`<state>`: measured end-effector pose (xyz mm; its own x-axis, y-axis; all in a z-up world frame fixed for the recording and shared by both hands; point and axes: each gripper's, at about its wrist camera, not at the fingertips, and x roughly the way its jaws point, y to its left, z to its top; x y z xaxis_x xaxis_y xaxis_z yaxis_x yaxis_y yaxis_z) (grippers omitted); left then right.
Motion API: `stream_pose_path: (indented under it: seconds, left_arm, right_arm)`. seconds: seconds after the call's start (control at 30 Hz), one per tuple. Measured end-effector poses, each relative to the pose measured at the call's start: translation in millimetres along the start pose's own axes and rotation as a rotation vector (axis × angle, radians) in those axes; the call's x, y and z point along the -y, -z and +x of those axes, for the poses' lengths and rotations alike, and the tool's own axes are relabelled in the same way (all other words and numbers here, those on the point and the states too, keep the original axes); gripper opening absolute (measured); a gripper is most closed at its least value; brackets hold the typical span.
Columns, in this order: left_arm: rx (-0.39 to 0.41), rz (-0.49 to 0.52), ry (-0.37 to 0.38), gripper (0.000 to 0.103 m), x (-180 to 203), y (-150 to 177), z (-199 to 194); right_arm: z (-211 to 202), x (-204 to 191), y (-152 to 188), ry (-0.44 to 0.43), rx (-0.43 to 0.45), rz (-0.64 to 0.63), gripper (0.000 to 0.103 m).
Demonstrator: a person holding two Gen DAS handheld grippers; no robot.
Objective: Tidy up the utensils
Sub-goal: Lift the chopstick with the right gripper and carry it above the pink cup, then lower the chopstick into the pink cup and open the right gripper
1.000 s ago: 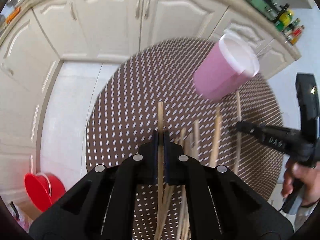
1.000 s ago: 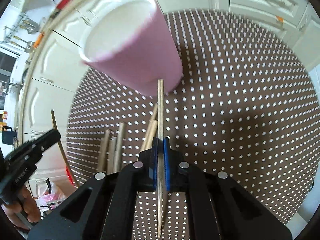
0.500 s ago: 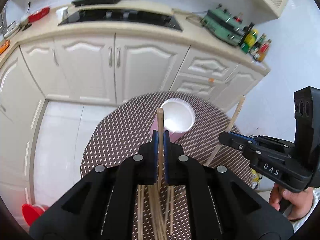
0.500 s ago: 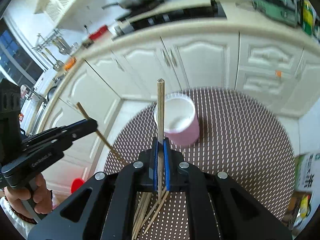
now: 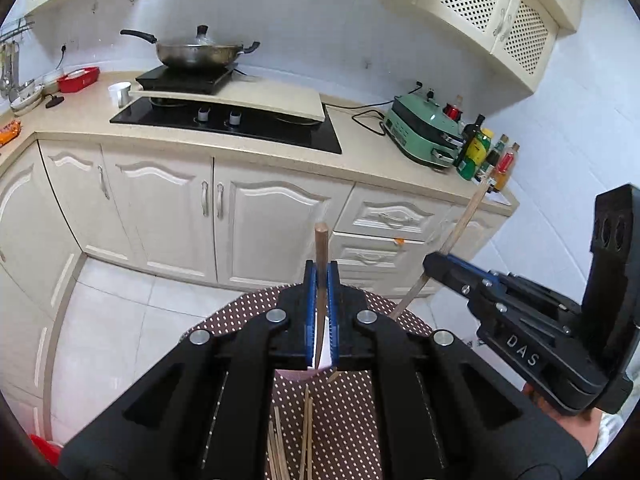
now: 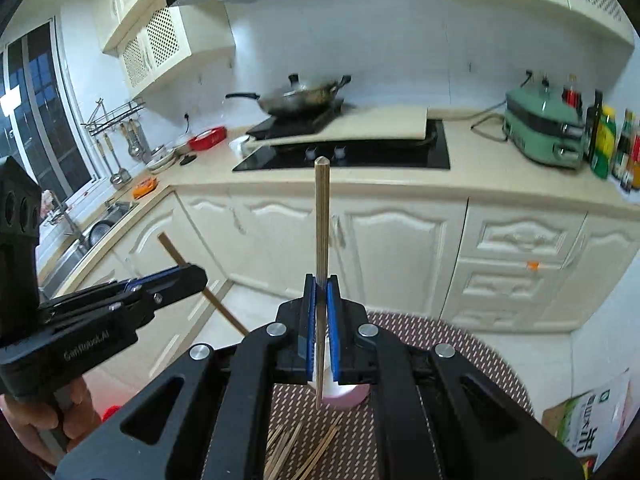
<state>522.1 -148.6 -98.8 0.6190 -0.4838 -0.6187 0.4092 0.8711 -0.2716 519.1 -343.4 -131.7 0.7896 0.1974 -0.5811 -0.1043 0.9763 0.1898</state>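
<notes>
My left gripper [image 5: 321,280] is shut on a wooden chopstick [image 5: 321,248] that stands upright between its blue pads. My right gripper [image 6: 321,292] is shut on another chopstick [image 6: 321,216], also upright. Both are raised above the round dotted table [image 5: 352,412]. The pink cup [image 6: 344,394] stands below, mostly hidden behind the fingers, and its white inside shows in the left wrist view [image 5: 325,354]. Several loose chopsticks [image 6: 296,446] lie on the table in front of the cup. The right gripper [image 5: 434,264] appears at the right of the left wrist view, and the left gripper [image 6: 196,276] at the left of the right wrist view.
A kitchen counter [image 5: 200,132] with a black hob and a wok [image 5: 192,50] runs along the far wall above cream cabinets. A green appliance [image 5: 428,136] and bottles stand at its right end. A carton [image 6: 592,428] sits on the floor at the right.
Both grippers have lifted and tilted up with their chopsticks, from pointing down at the table to facing the counter. The cup has dropped to the bottom of both views.
</notes>
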Motion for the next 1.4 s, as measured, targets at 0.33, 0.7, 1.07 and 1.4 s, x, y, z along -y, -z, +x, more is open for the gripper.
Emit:
stream_pose_path:
  seconds: [0.33, 0.7, 1.07, 1.4]
  left_arm:
    - [-0.062, -0.016, -0.025, 0.006, -6, 12, 37]
    - [-0.180, -0.022, -0.051, 0.006, -16, 41, 66]
    - [-0.231, -0.046, -0.078, 0.006, -27, 56, 71]
    - [-0.217, -0.043, -0.126, 0.062, -28, 64, 61]
  right_arm:
    - [28, 10, 11, 0.017, -0.004, -0.008, 0.004]
    - [55, 27, 48, -0.004, -0.148, 0.100, 0.005]
    - [67, 34, 70, -0.009, -0.235, 0.176, 0.005]
    - [55, 32, 75, 0.001, -0.241, 0.213, 0.015]
